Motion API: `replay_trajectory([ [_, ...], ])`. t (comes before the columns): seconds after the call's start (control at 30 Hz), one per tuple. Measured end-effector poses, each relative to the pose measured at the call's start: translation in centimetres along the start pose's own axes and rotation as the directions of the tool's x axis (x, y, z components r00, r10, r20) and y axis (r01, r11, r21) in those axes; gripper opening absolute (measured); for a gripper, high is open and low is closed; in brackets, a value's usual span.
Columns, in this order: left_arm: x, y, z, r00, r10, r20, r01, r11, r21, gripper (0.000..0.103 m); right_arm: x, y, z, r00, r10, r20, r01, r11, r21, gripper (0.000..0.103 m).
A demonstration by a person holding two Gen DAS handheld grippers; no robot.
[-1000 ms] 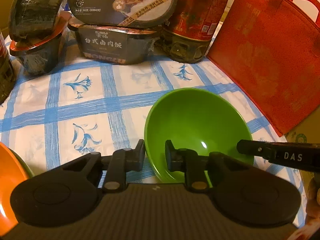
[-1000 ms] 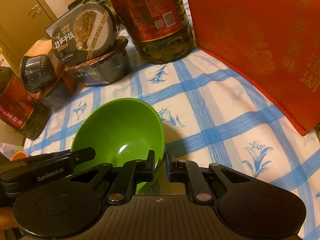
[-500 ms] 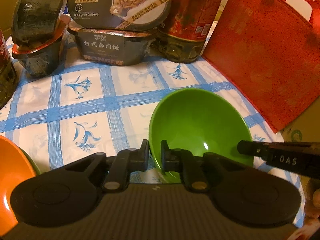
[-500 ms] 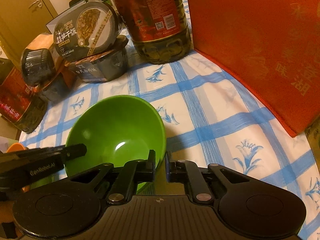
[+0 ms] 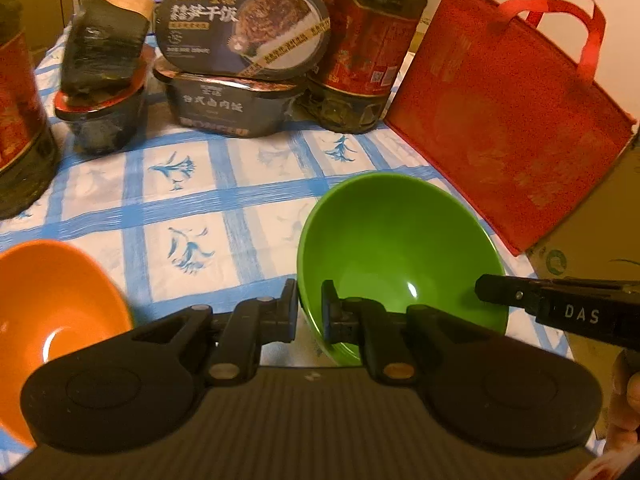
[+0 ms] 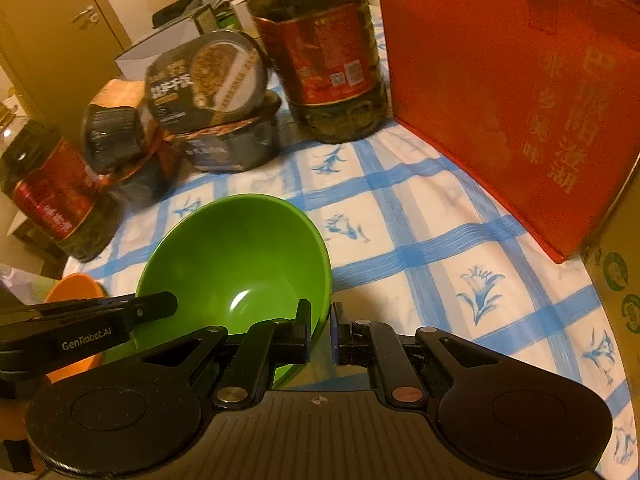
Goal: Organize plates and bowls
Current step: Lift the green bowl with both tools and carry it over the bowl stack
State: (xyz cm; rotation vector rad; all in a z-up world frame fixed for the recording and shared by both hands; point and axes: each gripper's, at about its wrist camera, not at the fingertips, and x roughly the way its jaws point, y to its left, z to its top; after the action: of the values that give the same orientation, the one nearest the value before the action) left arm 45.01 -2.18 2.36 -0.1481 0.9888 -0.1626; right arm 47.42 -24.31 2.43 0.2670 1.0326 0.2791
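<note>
Both tongs (image 5: 309, 309) (image 6: 321, 330) now grip green bowl (image 5: 396, 248), lifted; orange bowl (image 5: 48, 304) more visible.

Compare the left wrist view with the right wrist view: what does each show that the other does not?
Only the left wrist view shows the red bag's handles and the orange bowl's inside. Only the right wrist view shows a cabinet door and the bag's yellow print. Both show the green bowl, gripped on its rim by each hand-held gripper, left and right.
</note>
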Motion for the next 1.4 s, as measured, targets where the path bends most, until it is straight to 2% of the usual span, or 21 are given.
replay_trajectory([
  [0.2, -3.8, 1.4, -1.0, 1.000, 0.006, 0.014, -0.006, 0.999, -0.031, 0.010, -2.4, 3.0, -0.7, 1.000, 0.018, 0.009, -0.018, 0.999, -0.029, 0.009],
  [0.4, -7.4, 4.6, -2.4, 0.999, 0.022, 0.033, -0.019, 0.997, -0.076, 0.010, -3.9, 6.8, -1.1, 0.998, 0.054, 0.012, -0.053, 0.996, -0.068, 0.009],
  [0.77, -13.5, 11.1, -3.2, 0.991, 0.110, 0.081, -0.099, 0.988, -0.121, 0.010, -4.4, 15.1, -1.3, 0.990, 0.139, 0.013, -0.135, 0.979, -0.152, 0.009],
  [1.07, -13.5, 15.8, -3.9, 0.980, 0.186, 0.072, -0.173, 0.972, -0.159, 0.010, -0.3, 19.8, -1.8, 0.984, 0.176, -0.028, -0.178, 0.965, -0.190, 0.009],
  [1.4, -10.7, 18.6, -4.9, 0.979, 0.202, 0.040, -0.192, 0.965, -0.181, 0.010, 4.3, 20.9, -2.4, 0.981, 0.178, -0.071, -0.189, 0.961, -0.201, 0.009],
])
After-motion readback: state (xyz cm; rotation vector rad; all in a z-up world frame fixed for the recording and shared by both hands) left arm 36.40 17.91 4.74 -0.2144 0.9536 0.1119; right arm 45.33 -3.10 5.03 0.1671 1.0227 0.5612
